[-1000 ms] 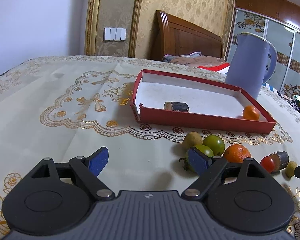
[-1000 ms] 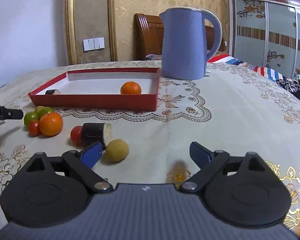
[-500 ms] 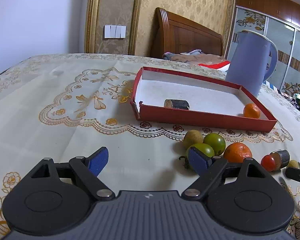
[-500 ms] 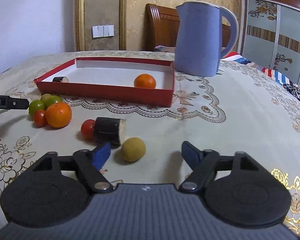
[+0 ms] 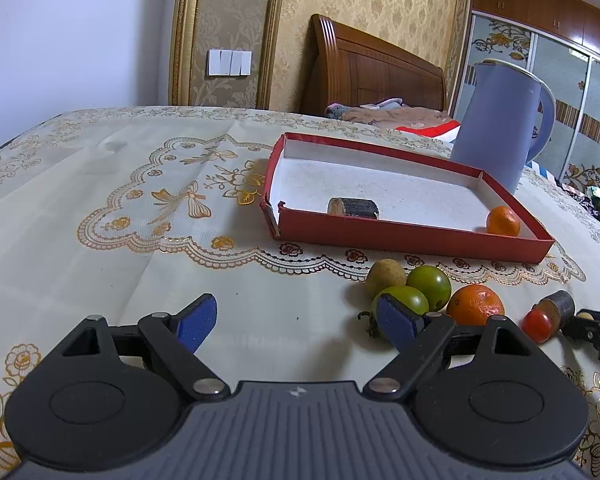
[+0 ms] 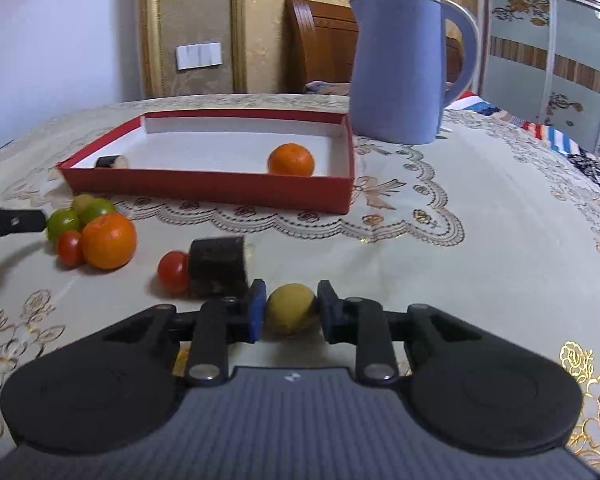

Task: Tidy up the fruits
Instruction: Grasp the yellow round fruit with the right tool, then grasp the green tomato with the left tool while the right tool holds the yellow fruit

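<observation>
Cream cloth with gold embroidery covers the tabletop (image 6: 480,240), with a wooden headboard and patterned wallpaper behind it. On the cloth lies a shallow red tray (image 6: 204,188) with a white floor, holding a tangerine (image 6: 291,159) near its right wall and a dark cut chunk (image 6: 110,161) at its left end. A lavender kettle (image 6: 396,68) stands just behind the tray's right corner.

The right gripper (image 6: 292,310) has just been closing its jaws, and the pads now press on both sides of a small yellow-brown fruit (image 6: 290,308) resting on the cloth in front of the tray. Just left of it sit a dark chunk with a pale cut face (image 6: 218,266) and a cherry tomato (image 6: 173,271) touching it.

Farther left is a cluster: a larger orange (image 5: 475,305), two green tomatoes (image 5: 429,287), another yellow-brown fruit (image 5: 385,274) and a small red tomato (image 6: 69,247).

The left gripper (image 5: 296,318) hovers beside that cluster with its jaws wide apart and nothing between them; its right pad overlaps the nearer green tomato in the view.
</observation>
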Tool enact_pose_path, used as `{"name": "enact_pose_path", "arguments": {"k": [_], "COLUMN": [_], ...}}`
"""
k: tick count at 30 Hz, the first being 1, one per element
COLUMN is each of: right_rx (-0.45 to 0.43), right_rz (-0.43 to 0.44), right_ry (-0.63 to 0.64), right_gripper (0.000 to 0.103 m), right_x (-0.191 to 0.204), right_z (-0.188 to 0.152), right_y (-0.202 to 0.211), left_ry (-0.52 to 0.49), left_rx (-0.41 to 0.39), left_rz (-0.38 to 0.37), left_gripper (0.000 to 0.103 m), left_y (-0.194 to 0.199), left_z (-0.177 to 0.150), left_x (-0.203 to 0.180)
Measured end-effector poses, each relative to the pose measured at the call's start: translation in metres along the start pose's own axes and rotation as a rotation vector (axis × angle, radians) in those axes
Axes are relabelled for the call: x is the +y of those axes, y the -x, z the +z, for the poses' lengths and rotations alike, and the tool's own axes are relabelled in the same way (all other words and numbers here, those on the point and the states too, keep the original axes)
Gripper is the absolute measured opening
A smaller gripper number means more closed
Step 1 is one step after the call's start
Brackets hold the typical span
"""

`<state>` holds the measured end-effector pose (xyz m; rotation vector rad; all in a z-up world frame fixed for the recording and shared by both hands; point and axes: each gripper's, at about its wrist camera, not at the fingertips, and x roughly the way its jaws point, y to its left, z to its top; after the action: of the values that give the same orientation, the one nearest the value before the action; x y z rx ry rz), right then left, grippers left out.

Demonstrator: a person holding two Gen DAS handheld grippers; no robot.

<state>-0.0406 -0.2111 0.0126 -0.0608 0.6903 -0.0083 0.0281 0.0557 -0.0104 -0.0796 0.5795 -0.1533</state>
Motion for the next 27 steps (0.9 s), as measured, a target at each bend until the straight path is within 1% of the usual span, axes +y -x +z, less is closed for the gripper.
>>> {"name": "enact_pose_path", "arguments": {"k": [2,4,6,8,10,13,14,16,19,21,23,24,25,27], "right_rx": [0.007,0.000,-0.025,-0.016,0.013,0.012,0.012,0.012,0.013,0.012,0.012,0.012,0.012,0.012], "right_rz": [0.001,-0.016,-0.044,-0.038,-0.021,-0.009,-0.014,-0.016,-0.008,-0.007,-0.004,-0.003,-0.001,0.000], "right_ry": [-0.027,-0.056,-0.070,-0.073,-0.088,-0.098,-0.092,-0.088,-0.095,-0.096,-0.098,-0.100,-0.103,-0.104], "right_gripper": [0.026,0.026,0.026,0.026,0.026,0.026,0.026,0.026,0.027,0.027,0.027,0.027,0.027,0.027], "right_x": [-0.002,-0.004,-0.005,-0.004,-0.007,-0.009,-0.008,-0.007,-0.007,-0.007,-0.008,-0.008,-0.008,-0.009], "right_z": [0.005,0.010,0.013,0.015,0.015,0.014,0.014,0.014,0.014,0.013,0.013,0.013,0.013,0.013], "right_y": [-0.004,-0.007,-0.009,-0.015,-0.022,-0.022,-0.022,-0.021,-0.021,-0.021,-0.021,-0.021,-0.021,-0.021], "left_ry": [-0.003,-0.017,-0.048,-0.090,-0.145,-0.220,-0.237,-0.243,-0.205,-0.131,-0.048,-0.026,-0.010,-0.013], "left_rx": [-0.007,-0.019,-0.044,-0.054,-0.052,-0.034,-0.021,-0.024,-0.017,-0.007,-0.011,-0.012,-0.016,-0.019], "left_rz": [-0.004,-0.015,-0.029,-0.056,-0.075,-0.082,-0.080,-0.069,-0.055,0.013,0.016,0.031,0.050,0.050], "left_gripper": [0.087,0.087,0.087,0.087,0.088,0.088,0.088,0.090,0.092,0.093,0.093,0.093,0.092,0.092], "left_y": [0.001,0.003,0.007,0.009,0.009,0.006,0.004,0.004,0.003,0.001,0.002,0.004,0.006,0.010], "left_z": [0.000,-0.001,-0.002,-0.003,-0.003,-0.004,-0.004,-0.005,-0.004,-0.003,-0.001,-0.001,-0.002,-0.003], "left_x": [-0.001,-0.003,-0.007,-0.014,-0.023,-0.036,-0.040,-0.041,-0.035,-0.024,-0.010,-0.006,-0.002,-0.001]}}
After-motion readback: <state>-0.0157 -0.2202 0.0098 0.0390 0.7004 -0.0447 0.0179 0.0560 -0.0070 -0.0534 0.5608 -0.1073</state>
